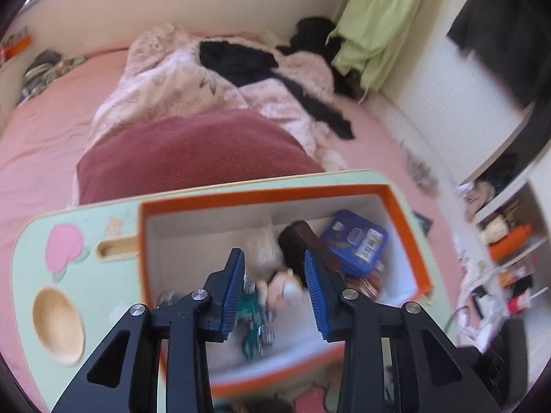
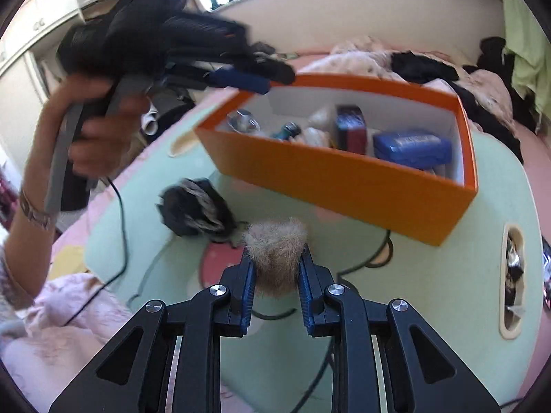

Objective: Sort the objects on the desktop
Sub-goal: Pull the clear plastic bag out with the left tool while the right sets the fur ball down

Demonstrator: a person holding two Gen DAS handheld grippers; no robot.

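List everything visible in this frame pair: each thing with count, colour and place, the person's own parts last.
Lap desk: 1, mint green, on the pink bed.
Box: 1, orange with white inside, on the desk.
Tin: 1, blue, in the box's right part.
Doll: 1, pale, blurred, in the box.
Tan pompom: 1, between the right pads.
Dark pompom: 1, black and grey, on the desk.
Cushion: 1, maroon, behind the desk.
Left hand-held gripper: open above the box.
Right hand-held gripper: shut on the tan pompom.
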